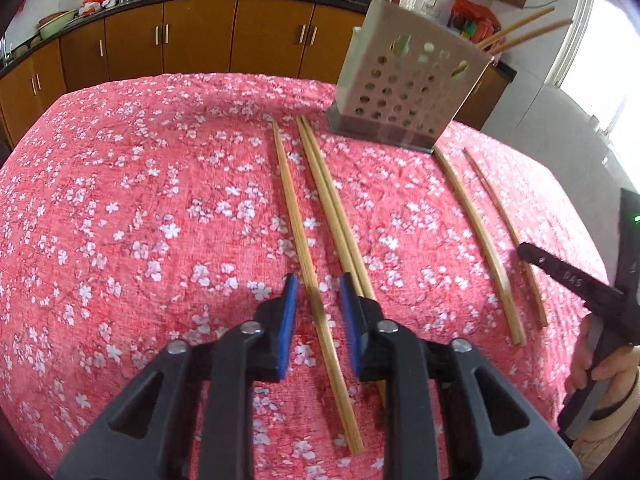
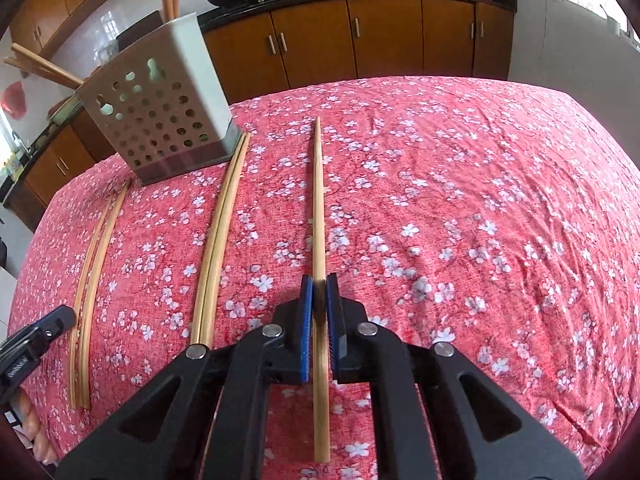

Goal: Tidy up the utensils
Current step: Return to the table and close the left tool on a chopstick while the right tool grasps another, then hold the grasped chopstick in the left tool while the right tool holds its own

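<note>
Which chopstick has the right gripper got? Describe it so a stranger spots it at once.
On the pink flowered tablecloth, find the holed metal holder near the far edge. The chopstick is the one farthest right of it. Unlike the pair beside it, it lies alone, pinched in the right gripper.

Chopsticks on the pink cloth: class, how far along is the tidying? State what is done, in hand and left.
Done: a few sticks stand in the perforated holder.
In hand: the right claw is shut on one chopstick; the left claw is open astride a single chopstick, not gripping.
Left: a near pair and a far pair lie on the cloth.
</note>
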Available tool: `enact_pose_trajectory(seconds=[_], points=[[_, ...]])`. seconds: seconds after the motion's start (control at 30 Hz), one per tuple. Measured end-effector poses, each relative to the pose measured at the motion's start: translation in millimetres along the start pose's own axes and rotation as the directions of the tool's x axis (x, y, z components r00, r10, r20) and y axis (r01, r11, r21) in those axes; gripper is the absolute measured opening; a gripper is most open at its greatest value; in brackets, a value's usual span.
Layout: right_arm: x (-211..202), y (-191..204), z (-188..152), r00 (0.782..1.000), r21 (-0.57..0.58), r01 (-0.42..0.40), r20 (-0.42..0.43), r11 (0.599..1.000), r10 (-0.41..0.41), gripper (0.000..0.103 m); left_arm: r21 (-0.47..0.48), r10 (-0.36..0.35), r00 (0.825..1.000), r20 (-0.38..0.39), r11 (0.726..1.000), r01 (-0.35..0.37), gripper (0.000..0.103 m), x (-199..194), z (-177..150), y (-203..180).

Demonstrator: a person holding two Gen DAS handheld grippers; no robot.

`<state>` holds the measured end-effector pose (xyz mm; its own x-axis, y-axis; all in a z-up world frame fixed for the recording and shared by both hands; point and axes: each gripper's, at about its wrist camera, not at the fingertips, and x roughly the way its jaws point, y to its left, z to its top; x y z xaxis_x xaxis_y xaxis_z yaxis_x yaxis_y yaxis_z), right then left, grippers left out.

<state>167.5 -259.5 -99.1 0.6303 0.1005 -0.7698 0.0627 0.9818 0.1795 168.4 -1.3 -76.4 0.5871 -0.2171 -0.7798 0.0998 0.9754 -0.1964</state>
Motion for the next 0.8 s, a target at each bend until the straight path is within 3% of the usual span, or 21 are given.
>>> enact_pose_trajectory(seconds=[0.07,0.3,0.47,0.8], points=[[0.0,3.7,0.6,1.000,-0.011,-0.005,-0.001,1.000,0.005,0.008,0.006,0.045,0.999,0.010,0.999,-0.045,0.009,2.1,0.2,0.7],[2.9,9.3,6.5,1.000,-0.053,0.005,0.001,0.999,-0.005,0.008,-0.071,0.165,0.986,0.028,0.984,-0.163,0.008,5.4,19.6,47.3],[12.9,7.0,17.4,0.999,-0.059,0.038,0.013,0.997,-0.038,0.008,-0.095,0.152,0.987,0.045,0.985,-0.147,0.009,3.7,25.4,74.7],[14.7,9.6,16.8,0.998,-0.086,0.057,0.037,0.995,-0.054,0.009,-0.068,0.167,0.984,0.057,0.984,-0.163,0.010,2.6,24.2,72.7]])
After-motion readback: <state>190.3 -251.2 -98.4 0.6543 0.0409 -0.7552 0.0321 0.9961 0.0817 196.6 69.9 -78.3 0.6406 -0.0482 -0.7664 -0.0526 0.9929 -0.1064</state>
